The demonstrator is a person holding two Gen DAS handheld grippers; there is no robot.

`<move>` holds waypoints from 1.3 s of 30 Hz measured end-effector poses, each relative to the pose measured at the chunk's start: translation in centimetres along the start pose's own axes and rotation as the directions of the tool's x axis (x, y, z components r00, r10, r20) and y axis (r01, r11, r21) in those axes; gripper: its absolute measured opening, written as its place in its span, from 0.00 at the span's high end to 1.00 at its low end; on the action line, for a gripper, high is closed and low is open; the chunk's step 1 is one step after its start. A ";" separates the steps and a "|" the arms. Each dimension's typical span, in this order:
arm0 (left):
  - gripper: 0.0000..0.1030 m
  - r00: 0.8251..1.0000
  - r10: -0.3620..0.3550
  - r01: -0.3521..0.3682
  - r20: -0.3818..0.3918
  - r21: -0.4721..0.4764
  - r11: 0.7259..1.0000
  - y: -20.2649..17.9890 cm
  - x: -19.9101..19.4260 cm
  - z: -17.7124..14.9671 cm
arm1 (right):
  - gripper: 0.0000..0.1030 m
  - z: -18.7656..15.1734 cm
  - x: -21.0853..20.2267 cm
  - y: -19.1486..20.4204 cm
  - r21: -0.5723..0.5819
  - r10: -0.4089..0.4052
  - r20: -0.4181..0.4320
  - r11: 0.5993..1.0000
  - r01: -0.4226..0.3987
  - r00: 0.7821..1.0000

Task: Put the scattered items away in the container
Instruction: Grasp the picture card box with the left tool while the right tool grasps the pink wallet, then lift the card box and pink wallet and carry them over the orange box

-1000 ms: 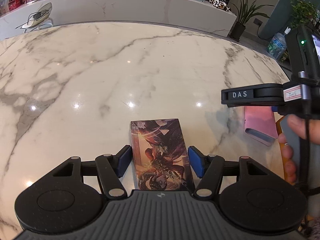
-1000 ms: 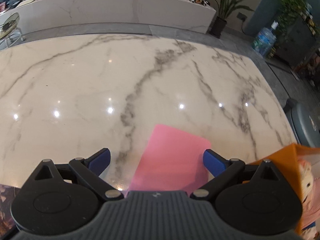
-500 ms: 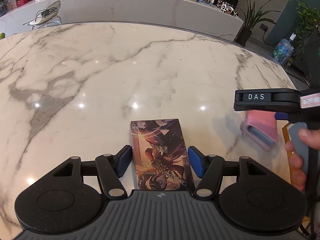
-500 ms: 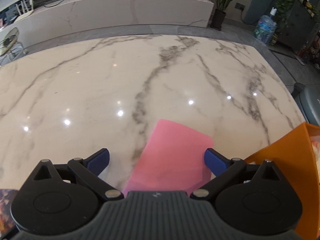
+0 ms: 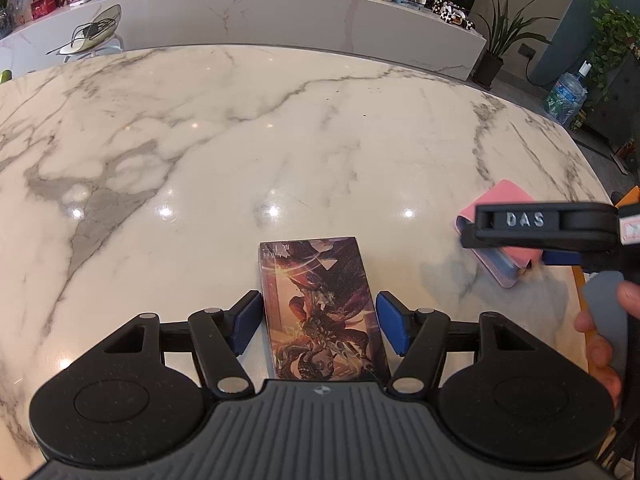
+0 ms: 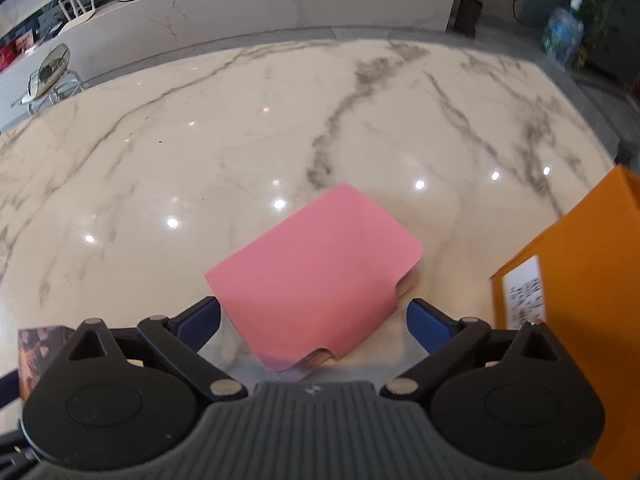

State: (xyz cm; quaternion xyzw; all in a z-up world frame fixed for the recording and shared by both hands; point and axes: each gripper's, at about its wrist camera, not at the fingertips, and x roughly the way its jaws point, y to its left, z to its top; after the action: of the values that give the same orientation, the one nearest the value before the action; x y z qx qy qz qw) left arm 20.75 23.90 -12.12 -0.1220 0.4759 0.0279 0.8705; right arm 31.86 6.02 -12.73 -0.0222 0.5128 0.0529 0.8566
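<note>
The flat pink rectangular case with rounded corners (image 6: 320, 276) lies skewed on the white marble tabletop (image 6: 280, 120), one corner turned toward the camera, and sits between the blue pads of the right gripper (image 6: 314, 320). That gripper is wide open and holds nothing; neither pad touches the case, and the wide spread looks chosen to span its diagonal. Just to the right stands the orange box (image 6: 580, 280) with a white label on its near wall, in my judgement the container meant by the task, so a short carry would finish this item.

In the left wrist view, the illustrated card box with dark fantasy artwork (image 5: 320, 308) lies flat on the tabletop, long axis pointing away, squarely between the pads of the left gripper (image 5: 316, 322). This gripper is also open with a slim gap at each side, apparently lined up for a pinch across the narrow width. The pink case lies well to the right, partly behind the right gripper's black finger.
</note>
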 end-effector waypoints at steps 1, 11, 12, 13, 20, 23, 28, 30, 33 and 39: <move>0.29 1.000 -0.002 0.002 0.001 0.000 1.000 0.0 0.0 0.0 | 0.02 0.2 0.3 0.0 0.020 0.018 -0.008 1.000 -0.018 1.000; 0.29 1.000 0.000 0.000 0.011 0.018 1.000 -0.2 0.1 0.1 | 0.00 2.6 1.5 1.6 0.073 0.029 0.017 0.997 -0.031 0.999; 0.29 1.000 -0.001 0.000 0.012 0.019 1.000 -0.1 0.1 0.1 | 0.00 2.8 1.6 1.7 0.075 0.027 0.021 0.997 -0.029 0.999; 0.29 1.000 -0.001 0.001 0.013 0.020 1.000 -0.1 0.1 0.1 | 0.00 3.0 1.7 1.7 0.079 0.025 0.021 0.996 -0.027 0.999; 0.29 1.000 0.003 -0.003 0.018 0.027 1.000 -0.2 0.1 0.0 | 0.14 2.8 1.5 2.3 -0.014 0.028 0.047 1.000 -0.027 0.999; 0.29 1.000 0.003 -0.003 0.019 0.023 1.000 -0.1 0.1 0.0 | 0.17 1.7 0.7 2.1 -0.049 0.058 0.052 0.997 -0.056 0.997; 0.30 1.000 -0.004 0.004 0.019 0.015 1.000 -0.1 -0.2 -0.2 | 0.17 -0.8 -0.7 1.7 -0.114 0.099 0.031 0.989 -0.094 0.995; 0.31 1.000 -0.011 0.011 0.021 0.016 1.000 0.0 -0.3 -0.4 | 0.18 -2.0 -1.4 1.4 -0.131 0.123 0.023 0.984 -0.119 0.992; 0.31 0.999 -0.024 0.024 0.028 0.005 1.000 0.1 -0.6 -0.9 | 0.18 -3.5 -2.4 0.7 -0.145 0.148 0.012 0.979 -0.144 0.989; 0.32 0.999 -0.033 0.033 0.031 0.011 0.999 -0.1 -1.7 -1.9 | 0.19 -5.8 -4.9 -0.7 -0.163 0.183 0.026 0.971 -0.176 0.983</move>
State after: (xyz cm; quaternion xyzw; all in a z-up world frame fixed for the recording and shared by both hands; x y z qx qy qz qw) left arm 18.28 23.47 -11.61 -0.1248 0.4603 0.0130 0.8788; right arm 24.63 4.46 -11.18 -0.0434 0.4891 0.1716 0.8541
